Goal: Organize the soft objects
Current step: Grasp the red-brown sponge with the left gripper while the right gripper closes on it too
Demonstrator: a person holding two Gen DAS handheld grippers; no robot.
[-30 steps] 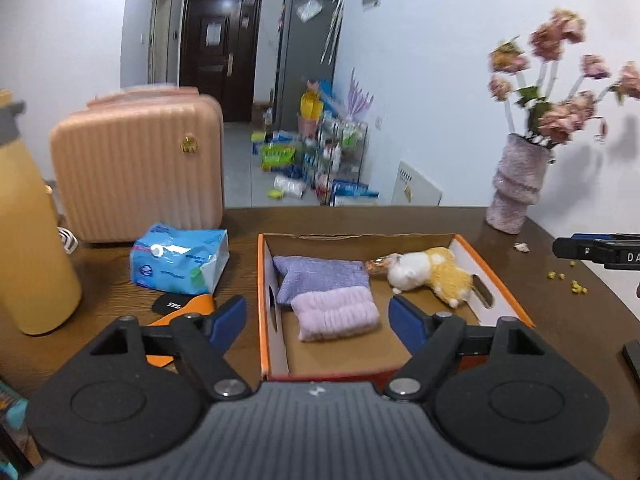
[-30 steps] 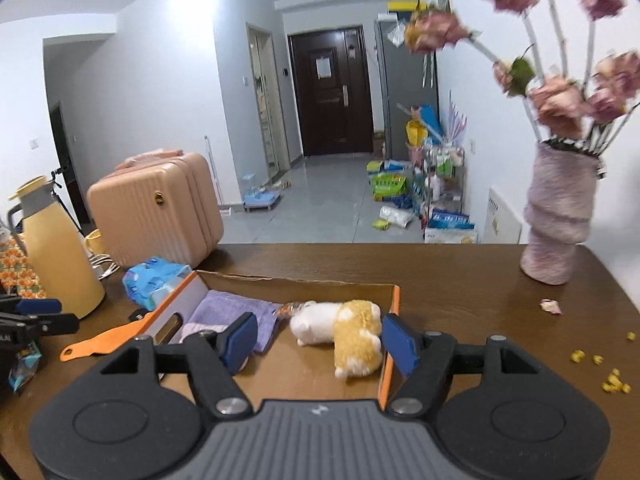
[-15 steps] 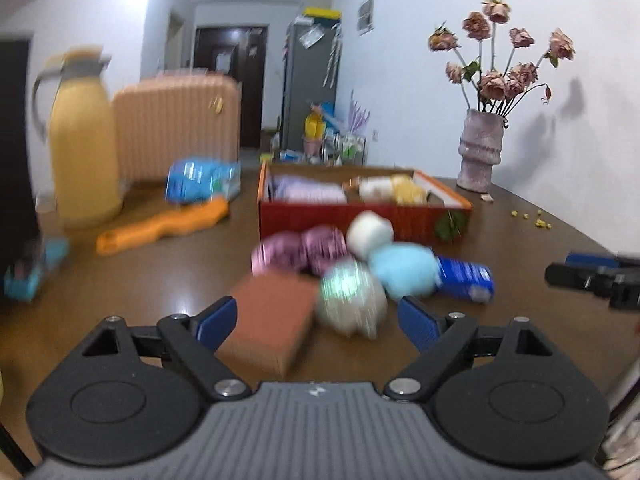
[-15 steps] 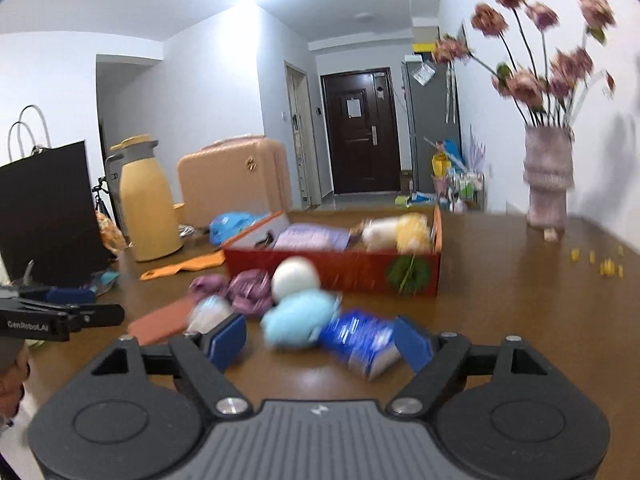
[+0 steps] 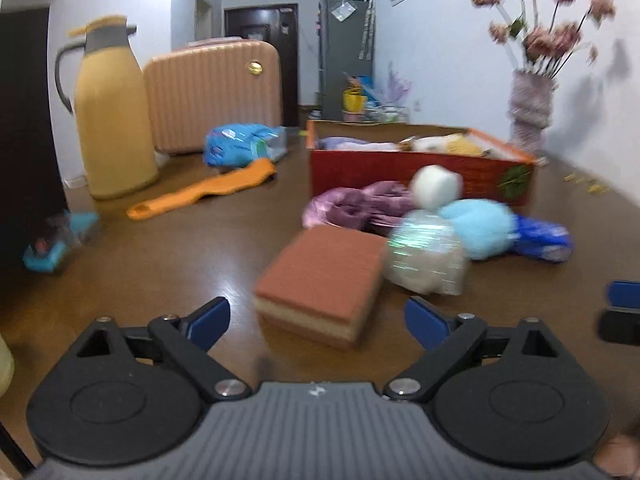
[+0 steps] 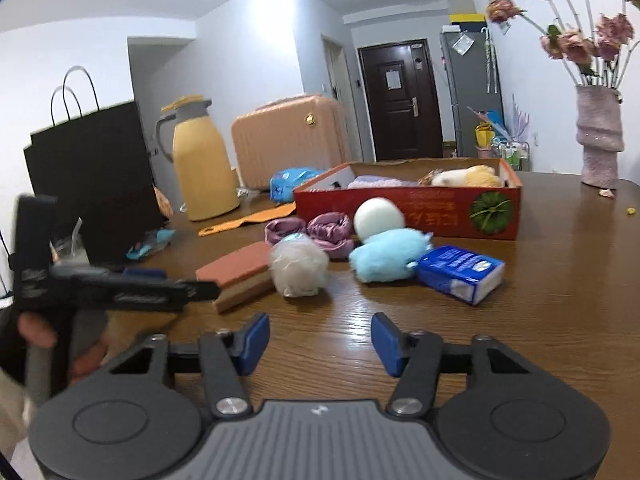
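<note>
A red cardboard box [image 5: 420, 170] [image 6: 408, 204] holds folded purple cloths and a yellow-white plush. In front of it lie a brown sponge [image 5: 320, 280] [image 6: 236, 270], a mesh puff [image 5: 426, 256] [image 6: 298, 266], purple cloth [image 5: 356, 204] [image 6: 308, 230], a white ball [image 5: 436, 186] [image 6: 378, 216], a blue plush [image 5: 476, 228] [image 6: 388, 254] and a blue tissue pack [image 5: 540, 236] [image 6: 460, 272]. My left gripper [image 5: 316, 322] is open just before the sponge; it also shows in the right wrist view [image 6: 120, 292]. My right gripper [image 6: 320, 344] is open and empty above the table.
A yellow thermos [image 5: 112, 116] [image 6: 204, 164], a pink suitcase [image 5: 212, 92] [image 6: 288, 136], a blue wipes pack [image 5: 244, 144], an orange shoehorn [image 5: 204, 192] and a black bag [image 6: 92, 176] stand at the left. A vase of flowers [image 5: 530, 110] [image 6: 598, 136] stands at the back right.
Both grippers have pulled back from over the box and dropped low to the table. The left one has moved closer to the sponge.
</note>
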